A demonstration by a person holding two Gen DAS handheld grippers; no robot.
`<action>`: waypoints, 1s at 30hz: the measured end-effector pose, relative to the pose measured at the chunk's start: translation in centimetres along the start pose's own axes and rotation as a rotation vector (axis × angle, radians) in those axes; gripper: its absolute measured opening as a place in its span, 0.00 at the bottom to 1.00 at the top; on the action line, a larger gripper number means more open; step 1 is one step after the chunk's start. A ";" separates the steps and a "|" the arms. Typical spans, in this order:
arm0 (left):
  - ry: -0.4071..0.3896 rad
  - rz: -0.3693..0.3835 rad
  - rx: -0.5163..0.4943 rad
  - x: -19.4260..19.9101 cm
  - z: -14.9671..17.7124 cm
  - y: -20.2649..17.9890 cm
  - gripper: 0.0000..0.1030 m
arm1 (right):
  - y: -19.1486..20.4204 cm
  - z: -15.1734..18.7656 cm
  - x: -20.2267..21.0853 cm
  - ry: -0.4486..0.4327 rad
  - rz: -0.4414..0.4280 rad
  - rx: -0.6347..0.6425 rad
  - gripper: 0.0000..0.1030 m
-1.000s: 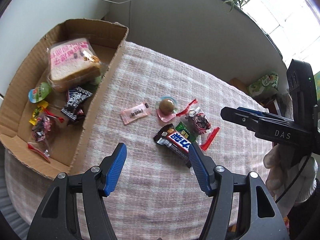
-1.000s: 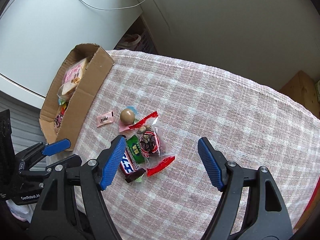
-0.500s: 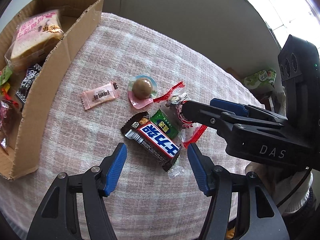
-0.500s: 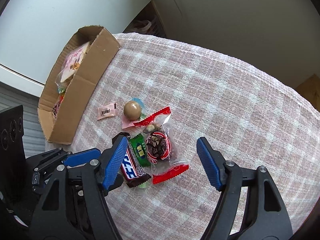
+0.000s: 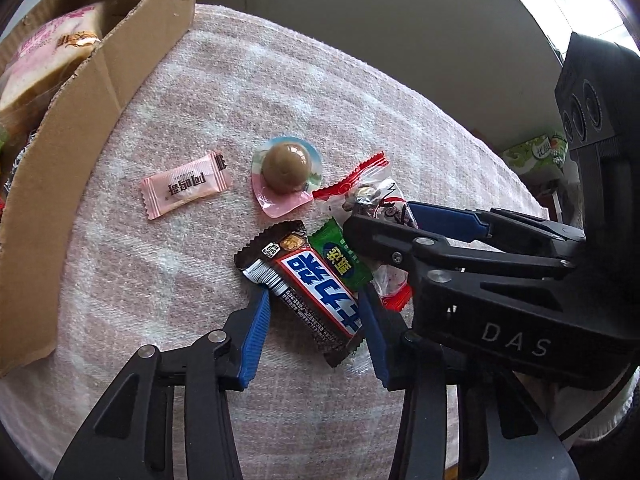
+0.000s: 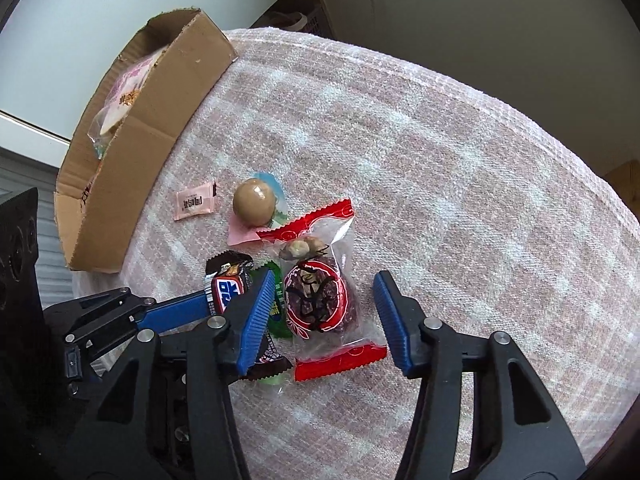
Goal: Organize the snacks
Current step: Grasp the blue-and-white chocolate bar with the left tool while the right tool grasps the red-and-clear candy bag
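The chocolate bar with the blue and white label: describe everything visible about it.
The chocolate bar is a long bar in a dark brown glossy wrapper with crimped ends, a barcode and a red-edged blue-and-white label. It lies flat and unopened on the pink checked tablecloth, its edge against the green candy. The left gripper, jaws just closing, straddles it; contact is unclear.

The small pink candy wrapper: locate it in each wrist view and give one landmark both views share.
Left wrist view: the small pink candy wrapper lies left of centre on the cloth, between the cardboard box and the brown ball sweet.
Right wrist view: the wrapper lies upper left, again between the box and the ball sweet.
Shared landmark: the brown ball sweet, directly beside the wrapper in both.
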State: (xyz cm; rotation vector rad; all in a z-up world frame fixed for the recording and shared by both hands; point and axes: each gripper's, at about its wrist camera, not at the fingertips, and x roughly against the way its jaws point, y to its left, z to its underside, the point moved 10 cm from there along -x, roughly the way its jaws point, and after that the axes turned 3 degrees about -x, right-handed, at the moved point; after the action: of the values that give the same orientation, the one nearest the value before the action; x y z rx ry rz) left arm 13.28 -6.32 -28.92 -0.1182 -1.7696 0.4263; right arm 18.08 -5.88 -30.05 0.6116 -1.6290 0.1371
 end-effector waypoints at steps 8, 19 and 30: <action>-0.011 -0.020 -0.037 -0.4 0.1 -0.6 0.37 | -0.1 0.0 -0.1 -0.019 0.008 -0.005 0.35; -0.007 -0.012 -0.077 0.6 0.6 1.3 0.30 | -3.5 2.5 1.2 -0.058 0.015 -0.095 0.35; -0.002 -0.065 -0.098 1.0 0.8 2.2 0.32 | -4.4 5.3 1.8 -0.095 0.034 -0.161 0.35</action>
State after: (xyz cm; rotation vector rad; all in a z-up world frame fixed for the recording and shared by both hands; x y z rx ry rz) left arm 11.97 -4.17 -28.89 -0.1287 -1.7915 0.2927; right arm 15.35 -12.44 -30.34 0.4732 -1.7234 0.0010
